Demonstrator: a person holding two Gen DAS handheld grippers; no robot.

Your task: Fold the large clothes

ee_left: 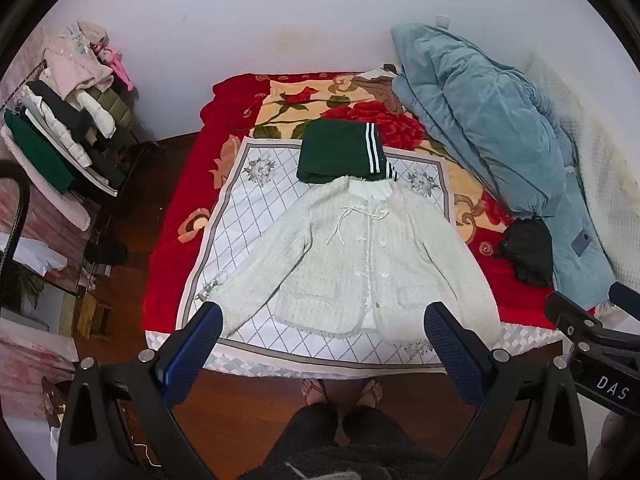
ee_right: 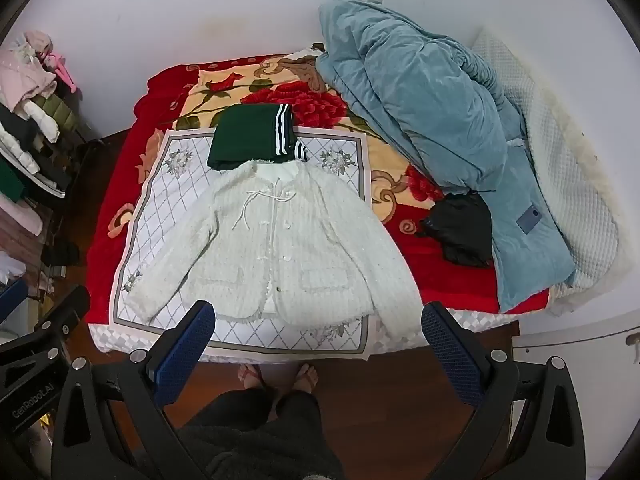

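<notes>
A fluffy white cardigan (ee_left: 352,260) (ee_right: 276,252) lies flat and face up on a white patterned cloth (ee_left: 248,216) (ee_right: 160,208) on the bed, sleeves spread, hem toward me. Behind its collar sits a folded dark green garment with white stripes (ee_left: 340,150) (ee_right: 248,136). My left gripper (ee_left: 324,324) hangs open high above the cardigan's hem with nothing between its blue fingers (ee_left: 192,352). My right gripper (ee_right: 320,320) is also open and empty above the hem. Each gripper shows at the edge of the other's view.
A rumpled blue duvet (ee_left: 492,136) (ee_right: 432,120) fills the bed's right side, a black garment (ee_left: 524,252) (ee_right: 460,232) beside it. A red floral blanket (ee_left: 180,208) covers the bed. A clothes rack (ee_left: 68,128) stands left. A person's feet (ee_left: 340,392) stand on the wooden floor.
</notes>
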